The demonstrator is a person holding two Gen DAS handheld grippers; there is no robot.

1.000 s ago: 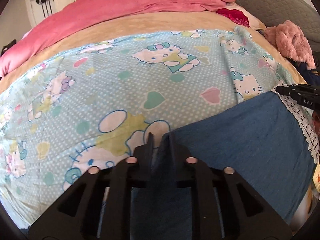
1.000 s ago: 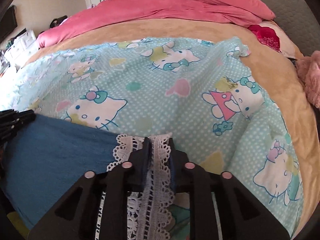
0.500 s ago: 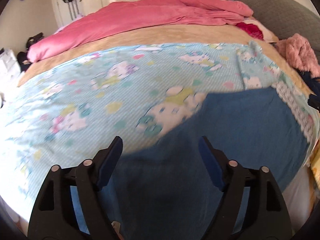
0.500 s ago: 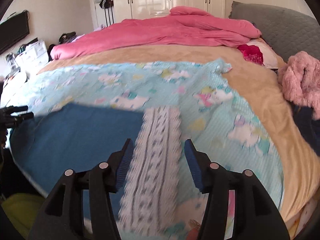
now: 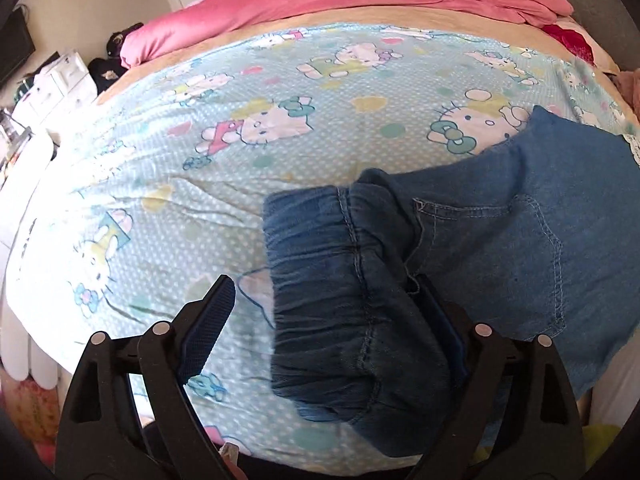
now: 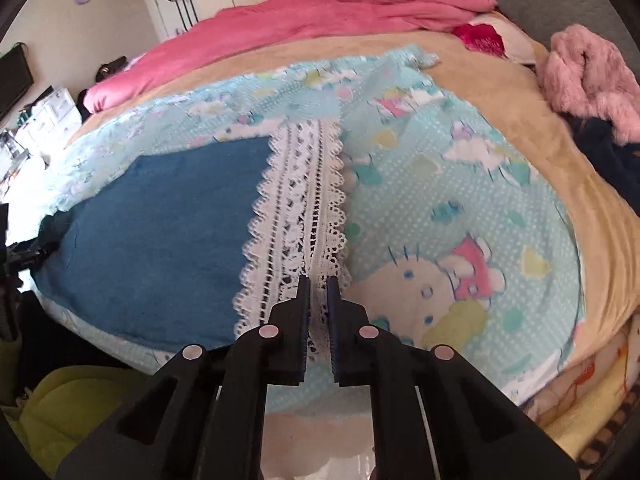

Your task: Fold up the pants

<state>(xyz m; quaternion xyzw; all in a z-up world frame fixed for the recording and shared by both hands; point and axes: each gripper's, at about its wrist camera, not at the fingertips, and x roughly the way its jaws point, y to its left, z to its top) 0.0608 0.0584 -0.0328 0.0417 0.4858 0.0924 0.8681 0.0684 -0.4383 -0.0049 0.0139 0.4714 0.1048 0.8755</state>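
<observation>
Left wrist view, nearest first: the left tool [image 5: 320, 308] stands wide, its left finger [image 5: 210, 312] over bare sheet while the right finger is mostly buried under denim — only its upper edge shows. Between the two fingers lies the gathered waistband [image 5: 320, 280] of the pants [image 5: 500, 248], bunched and folded over on itself; I cannot tell whether either pad touches the cloth. Beyond the waistband a stitched back pocket [image 5: 520, 248] lies flat, and the rest of the denim spreads to the right until the frame edge cuts it off. From the right wrist, the right tool [image 6: 317, 280] is narrowed to a slim gap at the near end of the white lace hem [image 6: 298, 208], whose near end runs down into that gap; whether it is actually pinched is hard to say. Left of the lace the blue leg stretches flat across the cartoon-cat bedsheet [image 6: 440, 208], its far end lost at the dark left edge, where a bit of black hardware is too small to identify. Farther back, a tan blanket [image 6: 500, 92] underlies the sheet, then a pink duvet [image 6: 340, 12] heaped along the far side, and a fluffy pink garment [image 6: 588, 68] at the right.
</observation>
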